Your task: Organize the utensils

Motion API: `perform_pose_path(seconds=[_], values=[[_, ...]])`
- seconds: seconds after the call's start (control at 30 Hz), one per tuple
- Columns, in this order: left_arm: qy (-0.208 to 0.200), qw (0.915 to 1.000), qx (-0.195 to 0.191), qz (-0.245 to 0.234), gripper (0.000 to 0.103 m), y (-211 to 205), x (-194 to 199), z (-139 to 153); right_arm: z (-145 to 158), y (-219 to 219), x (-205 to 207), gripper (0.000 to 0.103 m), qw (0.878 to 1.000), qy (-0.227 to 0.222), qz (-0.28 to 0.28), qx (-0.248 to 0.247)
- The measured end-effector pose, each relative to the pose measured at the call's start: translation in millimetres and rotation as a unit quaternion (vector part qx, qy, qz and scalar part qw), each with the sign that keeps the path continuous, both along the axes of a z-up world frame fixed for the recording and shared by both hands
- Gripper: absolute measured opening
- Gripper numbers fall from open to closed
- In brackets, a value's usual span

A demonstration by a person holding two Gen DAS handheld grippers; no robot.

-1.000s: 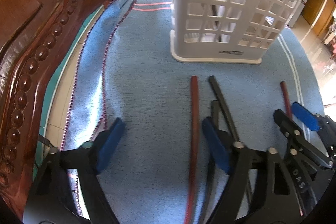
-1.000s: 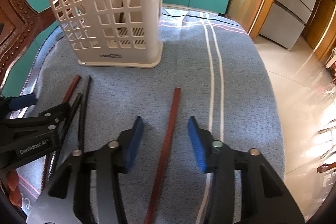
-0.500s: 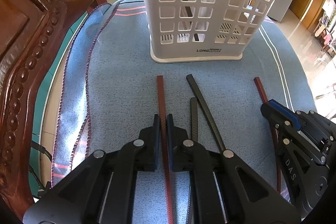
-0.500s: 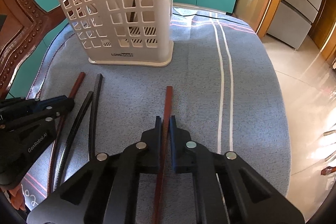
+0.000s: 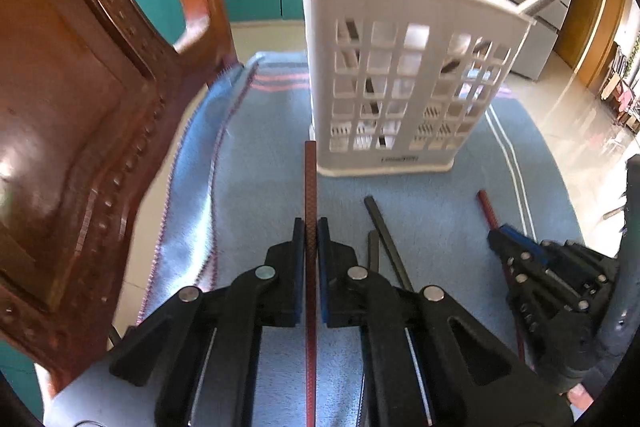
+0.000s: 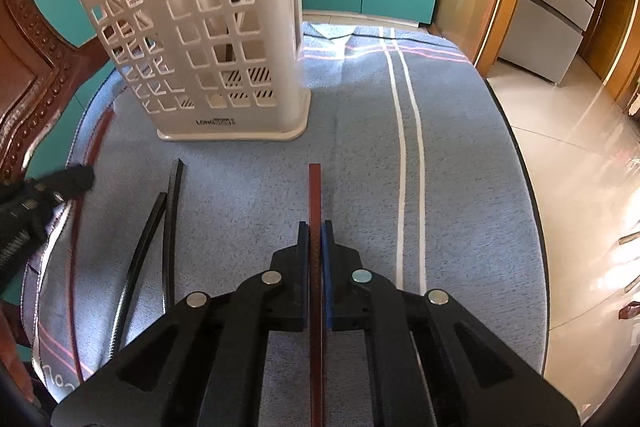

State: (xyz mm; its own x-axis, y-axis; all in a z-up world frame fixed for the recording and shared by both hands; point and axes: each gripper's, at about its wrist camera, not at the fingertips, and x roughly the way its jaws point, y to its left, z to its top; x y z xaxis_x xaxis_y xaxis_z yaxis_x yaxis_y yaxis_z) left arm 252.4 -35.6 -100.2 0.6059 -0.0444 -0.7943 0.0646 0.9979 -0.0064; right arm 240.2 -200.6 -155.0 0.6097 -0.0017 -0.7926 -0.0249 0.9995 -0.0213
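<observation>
Pinching 1 slim red chopstick each, left gripper and right gripper face latticed basket.

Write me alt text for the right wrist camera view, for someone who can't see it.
The right gripper is shut on a reddish-brown chopstick that points forward over a blue cloth. Ahead to the left stands a white perforated utensil basket; two black chopsticks lie on the cloth to the left, with the left gripper at the frame's edge.

left tongs clamped, right tongs clamped — level
</observation>
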Motion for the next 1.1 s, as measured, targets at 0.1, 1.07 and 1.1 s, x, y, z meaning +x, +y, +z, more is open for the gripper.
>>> perform_pose_path(seconds=[0.1,1.07,1.1], values=[[-0.019,0.9998,0.0,0.001,0.007,-2,-6,8,0,0,0,0.007,1.0,-0.002,-0.001,0.0],[-0.34,0.9211,-0.189,0.012,0.007,66,-55,260,273,-43,-69,0.007,0.92,-0.347,0.014,0.181],[-0.352,0.9166,-0.19,0.016,0.007,67,-55,260,279,-45,-65,0.007,0.914,-0.362,0.005,0.185]])
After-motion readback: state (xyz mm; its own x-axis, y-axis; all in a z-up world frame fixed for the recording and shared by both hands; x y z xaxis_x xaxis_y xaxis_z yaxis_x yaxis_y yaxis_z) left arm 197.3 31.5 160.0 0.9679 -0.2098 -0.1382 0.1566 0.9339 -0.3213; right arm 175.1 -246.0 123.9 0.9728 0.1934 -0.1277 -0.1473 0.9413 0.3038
